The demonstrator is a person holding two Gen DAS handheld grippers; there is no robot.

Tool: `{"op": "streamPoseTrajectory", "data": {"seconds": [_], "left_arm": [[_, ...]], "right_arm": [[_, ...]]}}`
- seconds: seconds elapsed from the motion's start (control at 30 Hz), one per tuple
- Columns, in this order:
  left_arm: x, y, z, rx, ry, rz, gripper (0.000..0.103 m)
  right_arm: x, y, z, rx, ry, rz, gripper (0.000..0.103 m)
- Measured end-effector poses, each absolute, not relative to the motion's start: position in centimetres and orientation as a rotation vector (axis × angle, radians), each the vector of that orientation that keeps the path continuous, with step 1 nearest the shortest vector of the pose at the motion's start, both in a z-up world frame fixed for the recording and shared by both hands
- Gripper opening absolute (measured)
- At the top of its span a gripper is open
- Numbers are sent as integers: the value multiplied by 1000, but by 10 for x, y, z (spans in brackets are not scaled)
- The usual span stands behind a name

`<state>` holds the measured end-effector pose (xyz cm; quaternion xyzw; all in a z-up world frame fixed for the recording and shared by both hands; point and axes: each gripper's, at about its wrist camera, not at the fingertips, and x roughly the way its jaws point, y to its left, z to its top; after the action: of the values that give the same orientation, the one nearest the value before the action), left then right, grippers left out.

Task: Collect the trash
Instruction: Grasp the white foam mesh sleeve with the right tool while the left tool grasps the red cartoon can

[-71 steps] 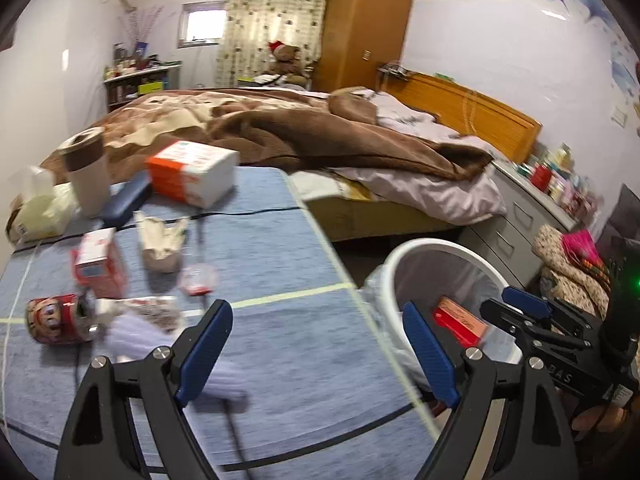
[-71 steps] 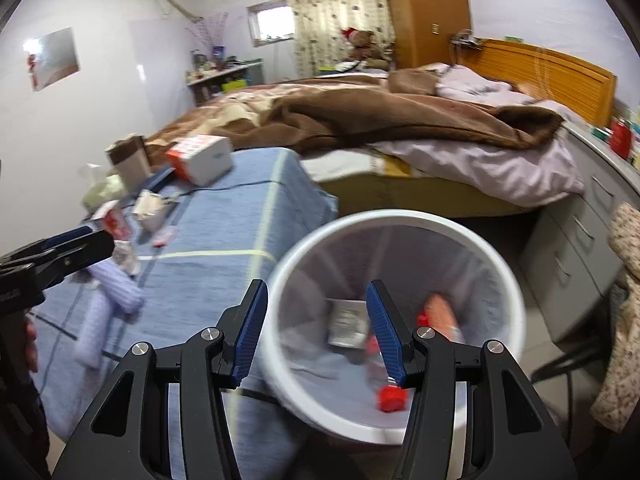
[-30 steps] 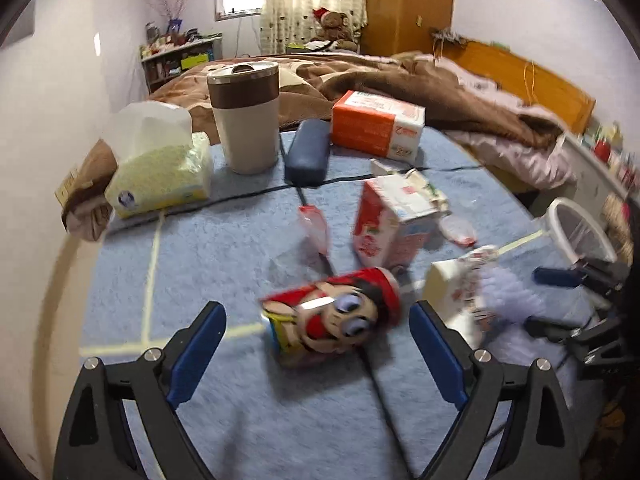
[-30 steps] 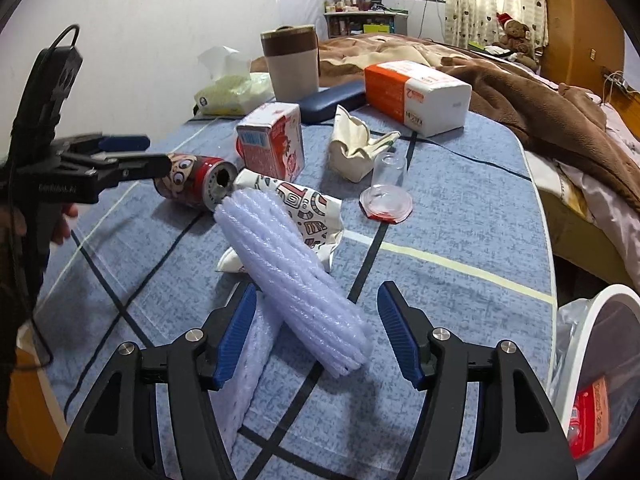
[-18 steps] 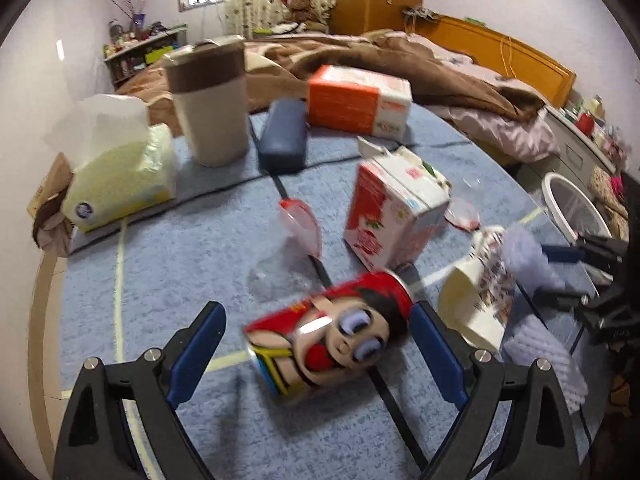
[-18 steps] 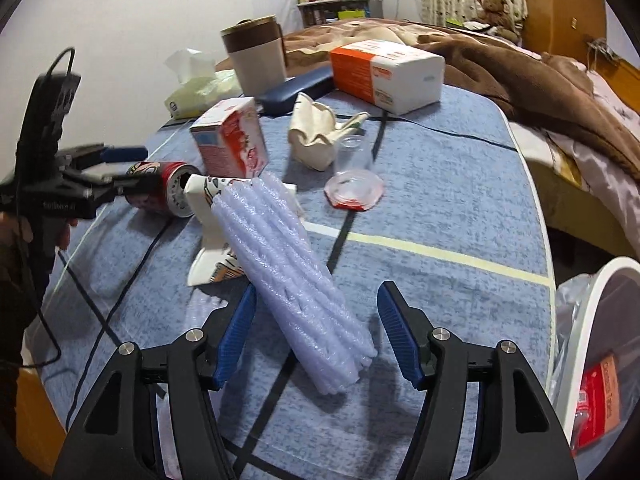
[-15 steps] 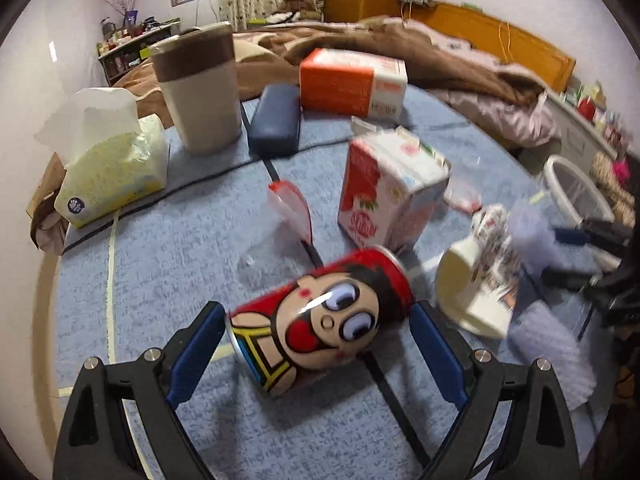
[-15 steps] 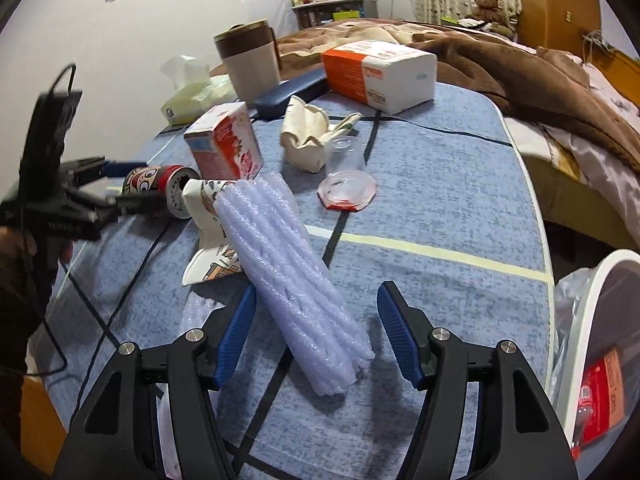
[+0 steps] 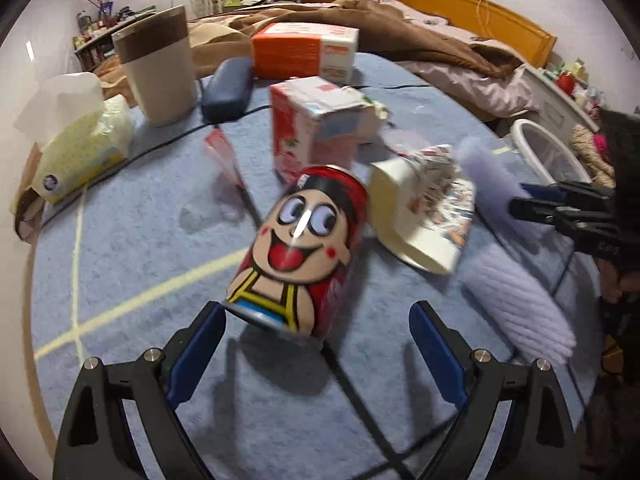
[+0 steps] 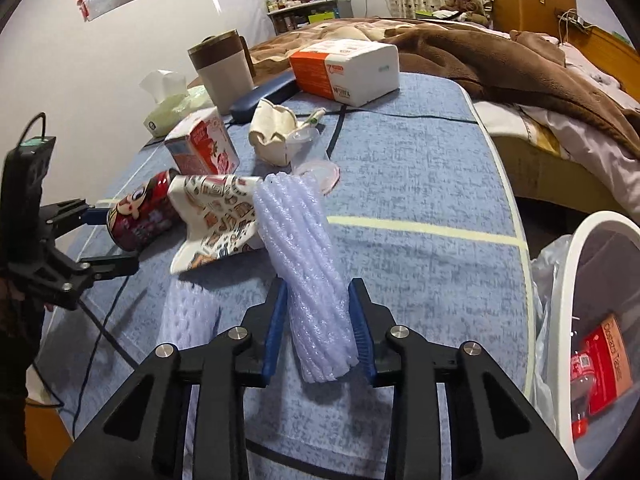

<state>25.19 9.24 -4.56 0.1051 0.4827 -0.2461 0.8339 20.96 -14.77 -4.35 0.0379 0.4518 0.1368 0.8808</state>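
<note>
**Right tongs clamped on foam roll; left tongs spread at can**

Right gripper [image 10: 318, 326]: jaws pressed against both sides of a white foam roll [image 10: 304, 264], grasping it near its lower end. The roll rises tilted away from the camera over the blue table [image 10: 420, 184]. A second foam piece [image 10: 188, 316] lies flat just left of the jaws.

Left gripper [image 9: 316, 354]: jaws released and wide apart, holding nothing. A red cartoon can [image 9: 300, 252] lies on its side on the table between and just ahead of the fingertips; contact cannot be confirmed.

Crushed printed paper cup [image 10: 212, 216] lies touching the can, beside the roll. Red carton [image 9: 312, 128] stands behind the can. Crumpled cream wrapper [image 10: 274, 132] and clear plastic cup [image 10: 310, 156] lie further back.

White bin [image 10: 592, 320] stands off the table's right edge, lined with a bag, with a red packet [image 10: 604, 364] inside.

Beige tumbler [image 9: 156, 72], tissue pack [image 9: 76, 148], navy case [image 9: 226, 88] and orange-white box [image 9: 304, 50] occupy the far table edge.
</note>
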Motion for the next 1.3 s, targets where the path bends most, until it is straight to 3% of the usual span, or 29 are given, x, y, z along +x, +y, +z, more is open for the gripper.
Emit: {"op": "streamPoseTrajectory", "data": {"seconds": [0.17,0.4,0.73,1.3], "left_arm": [[255,91,-30,290,920,-432,94],[284,84,-43,200,993,-447,93],[278,77,-48,218,1009,-423,58],[248,78,-38,109,954,-335,57]], "right_arm": [[210,-153,-48,100,951,271,33],[211,-158,-49,123,955,260,33],[210,-158,-50,129,950,264,33],[203,-159,-43,159,909,287,27]]}}
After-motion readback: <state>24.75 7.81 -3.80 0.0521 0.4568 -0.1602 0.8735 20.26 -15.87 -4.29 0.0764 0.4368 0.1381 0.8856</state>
